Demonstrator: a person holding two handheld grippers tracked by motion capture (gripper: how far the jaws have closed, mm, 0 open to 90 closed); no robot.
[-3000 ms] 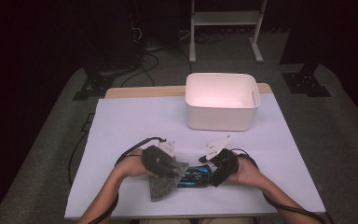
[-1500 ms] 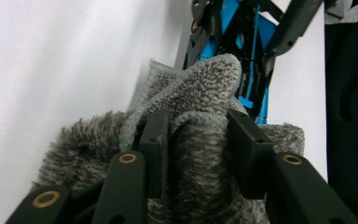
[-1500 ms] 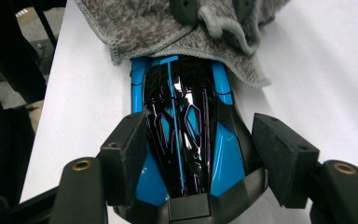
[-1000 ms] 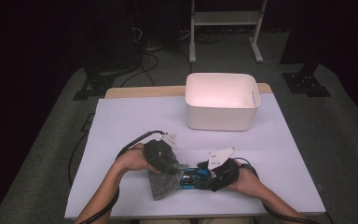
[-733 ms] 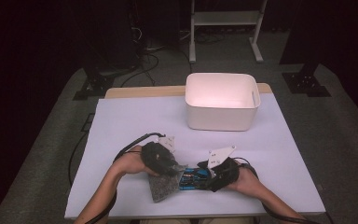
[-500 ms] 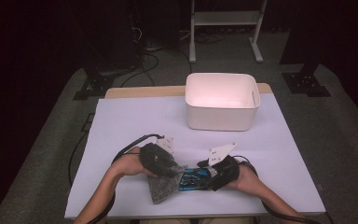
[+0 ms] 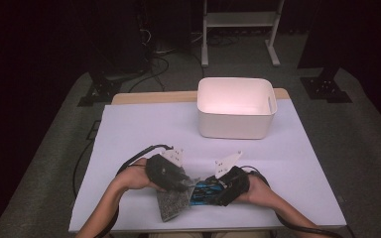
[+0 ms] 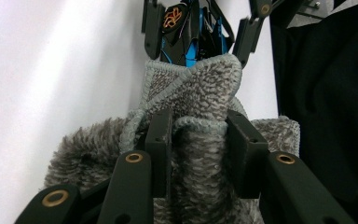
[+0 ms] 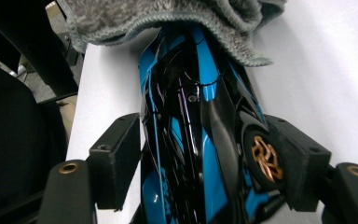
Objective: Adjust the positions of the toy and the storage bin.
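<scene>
Step in hand: wiping the toy car with the grey cloth, judging by how the two are pressed together.
Toy car: a blue and black model with gold wheels, lying on the white desk near its front edge, well short of the white bin.
Left gripper: its jaws are closed most of the way and pinch a bunched fold of the cloth between the pads; the grip looks firm.
Right gripper: its jaws stand fairly wide and straddle the car's body, one pad against a gold wheel, the other at the opposite flank; they have just eased in a little with the car between them.
Cloth: its folded edge overlaps the end of the car farthest from the right gripper.
Doing it well: the right gripper should hold the car steady without squeezing the wheel out of line.
Wiping stroke: the left gripper would do best to drag the cloth along the car's length, keeping the fold flat on the shiny shell.
Risk: too loose a hold and the car may slide on the smooth desk.
</scene>
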